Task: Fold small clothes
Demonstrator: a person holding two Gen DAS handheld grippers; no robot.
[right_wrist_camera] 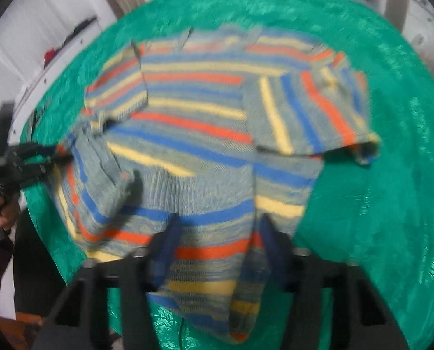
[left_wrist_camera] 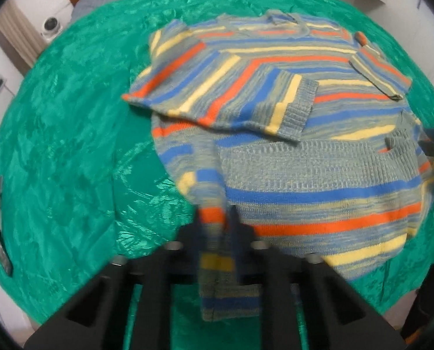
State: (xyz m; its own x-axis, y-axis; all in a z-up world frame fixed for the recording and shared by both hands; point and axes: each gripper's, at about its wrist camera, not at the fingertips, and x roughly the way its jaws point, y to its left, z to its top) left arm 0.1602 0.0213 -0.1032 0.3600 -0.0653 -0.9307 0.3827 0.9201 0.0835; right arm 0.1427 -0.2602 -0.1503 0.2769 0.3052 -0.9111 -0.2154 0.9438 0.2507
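Sweater: knitted striped sweater [left_wrist_camera: 275, 134] in grey-blue with orange, yellow and blue bands, lying on the table with its neck at the far end and its near hem lifted up toward both cameras.
Sleeves: both are folded in across the chest, the bigger one [left_wrist_camera: 225, 96] lying diagonally over the front.
Surface: shiny crinkled green cloth [left_wrist_camera: 71, 145] covering the table, sweater sits pretty much in the middle of it.
Left gripper [left_wrist_camera: 217, 218]: black fingers pinched tight on a bunched-up strip of the hem, fabric hanging down between them. It also shows at the left edge of the right wrist view [right_wrist_camera: 50, 154], gripping that side of the hem.
Right gripper [right_wrist_camera: 217, 233]: fingers stand apart with a wide fold of the hem between them and draped over. Too blurry to say if it's really clamped, honestly can't tell.
Background: white walls and shelving, blurry.
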